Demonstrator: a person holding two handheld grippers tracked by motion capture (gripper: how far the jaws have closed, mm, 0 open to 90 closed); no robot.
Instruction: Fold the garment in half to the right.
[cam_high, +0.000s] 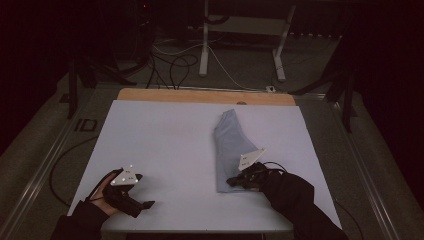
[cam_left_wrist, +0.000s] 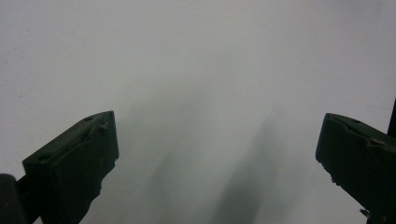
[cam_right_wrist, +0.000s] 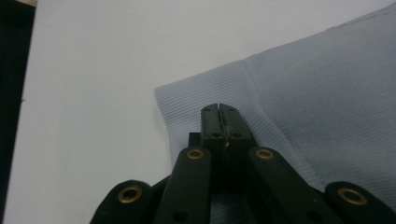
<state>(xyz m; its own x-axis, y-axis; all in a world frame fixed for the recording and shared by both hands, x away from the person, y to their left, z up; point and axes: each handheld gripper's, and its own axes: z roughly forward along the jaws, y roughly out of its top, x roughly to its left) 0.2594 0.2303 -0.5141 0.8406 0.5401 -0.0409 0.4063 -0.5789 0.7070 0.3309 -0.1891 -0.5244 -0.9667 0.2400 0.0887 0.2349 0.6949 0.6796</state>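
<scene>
Right gripper (cam_right_wrist: 222, 109) over blue cloth (cam_right_wrist: 299, 102)

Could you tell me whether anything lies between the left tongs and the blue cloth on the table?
Nothing visible does: bare white table separates the left tongs from the blue cloth, whose near edge the right tongs already meet.

High view above table (cam_high: 165, 150); both gripper views close over it.
</scene>
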